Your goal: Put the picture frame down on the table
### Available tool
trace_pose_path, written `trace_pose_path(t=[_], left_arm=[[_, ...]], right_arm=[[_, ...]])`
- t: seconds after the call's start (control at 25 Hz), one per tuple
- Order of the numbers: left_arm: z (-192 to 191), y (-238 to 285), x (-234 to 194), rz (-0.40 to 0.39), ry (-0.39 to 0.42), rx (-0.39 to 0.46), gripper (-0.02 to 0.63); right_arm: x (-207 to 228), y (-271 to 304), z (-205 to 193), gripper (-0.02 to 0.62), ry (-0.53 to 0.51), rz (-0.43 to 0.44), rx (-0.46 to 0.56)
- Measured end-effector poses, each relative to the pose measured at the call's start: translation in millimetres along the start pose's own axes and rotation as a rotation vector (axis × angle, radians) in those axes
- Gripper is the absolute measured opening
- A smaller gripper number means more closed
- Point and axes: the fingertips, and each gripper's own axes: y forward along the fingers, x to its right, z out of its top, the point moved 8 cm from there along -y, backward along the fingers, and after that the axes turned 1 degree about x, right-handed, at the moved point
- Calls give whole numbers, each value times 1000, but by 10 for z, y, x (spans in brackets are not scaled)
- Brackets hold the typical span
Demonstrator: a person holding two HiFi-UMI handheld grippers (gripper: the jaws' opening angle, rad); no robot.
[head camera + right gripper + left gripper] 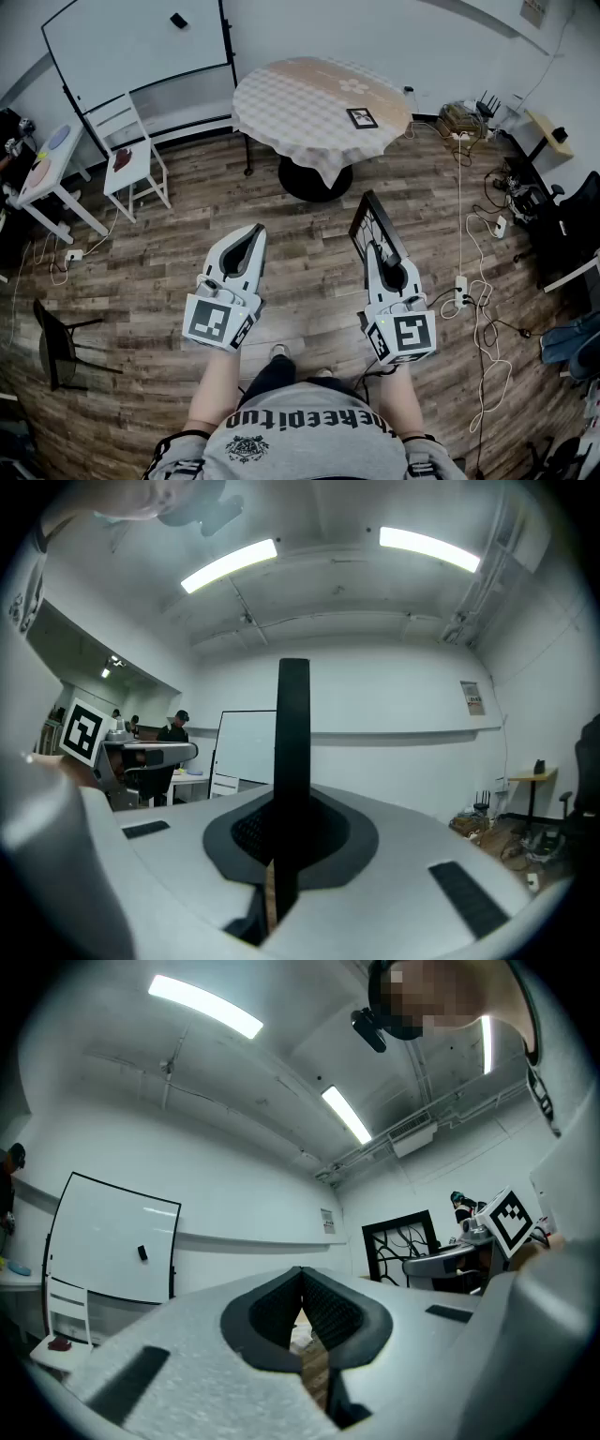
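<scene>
Picture frame (373,228) is not yet down on the surface (272,98); it hangs in the air over the wooden floor, well short of the round, cloth-covered table ahead, so the whole carry and the setting down are left to do, as far as I can judge; at the left, the left gripper (256,231) is held out over the floor with its jaws closed tip to tip and nothing between them; to its right, the right gripper (379,251) has its jaws clenched on the frame's lower edge, holding it upright on its edge and seen edge-on from that gripper's own camera, where it shows only as a narrow black bar rising from the pads; the frame itself is a black-bordered rectangle, and the left gripper view shows its face as a light panel crossed by dark, branch-like tracery; on the surface, near its right edge, lies a small dark-bordered square item (362,118), while most of the checked cloth elsewhere looks free, which should leave room to lay the frame flat.
</scene>
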Motion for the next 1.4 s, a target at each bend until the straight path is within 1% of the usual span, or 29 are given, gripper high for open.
trace_pose_path(t=[0.24, 0.52, 0.76, 1.0, 1.2, 1.4], left_arm=[[-35, -34, -52, 8, -2, 4, 15], [-84, -61, -303, 13, -13, 5, 15], [-128, 27, -484, -5, -15, 4, 15], [-217, 152, -817, -25, -18, 3, 15], [-282, 303, -1130, -63, -5, 8, 15], [-375, 453, -1336, -82, -25, 9, 15]], right_arm=[[-34, 26, -33, 15, 7, -8, 6], [-189, 204, -43, 15, 6, -18, 2], [-230, 370, -45, 15, 21, -46, 3], [-318, 661, -95, 15, 41, -60, -8], [-410, 907, -139, 15, 51, -110, 8], [-456, 1088, -186, 15, 36, -117, -11]])
